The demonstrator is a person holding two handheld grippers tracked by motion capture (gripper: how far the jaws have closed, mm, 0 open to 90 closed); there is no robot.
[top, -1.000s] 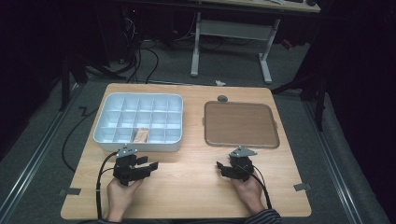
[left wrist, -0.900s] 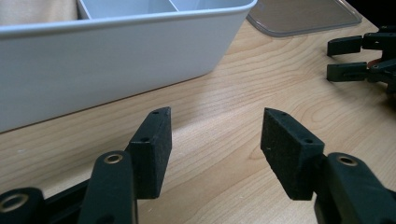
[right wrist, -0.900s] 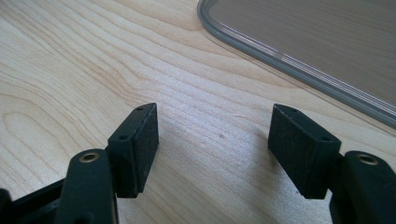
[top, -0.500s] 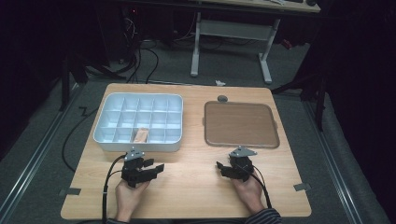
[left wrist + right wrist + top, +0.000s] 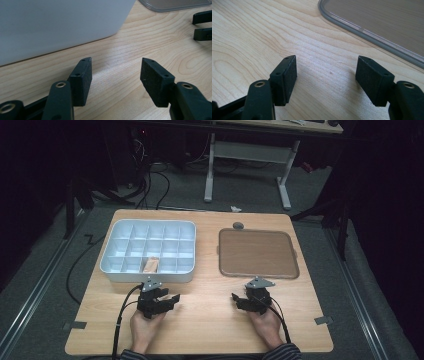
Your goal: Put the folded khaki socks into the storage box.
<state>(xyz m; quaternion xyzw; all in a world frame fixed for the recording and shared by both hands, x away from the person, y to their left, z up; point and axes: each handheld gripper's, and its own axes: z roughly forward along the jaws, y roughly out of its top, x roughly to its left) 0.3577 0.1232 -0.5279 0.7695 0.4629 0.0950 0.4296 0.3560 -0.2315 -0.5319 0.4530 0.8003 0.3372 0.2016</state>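
high view: above near edge, looking forward and down on whole table (image 5: 200, 330) | left gripper view: low, close, facing white bin (image 5: 57, 25) wall | right gripper view: low, close, facing brown tray (image 5: 374, 22) corner | shared: near tabletop

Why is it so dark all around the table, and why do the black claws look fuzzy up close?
High view: light falls on the wooden table; the floor and room beyond stay dim. Left gripper view: the left hand-held gripper blurs near the lens, and the white bin looks soft. Right gripper view: the lid's rim shines.
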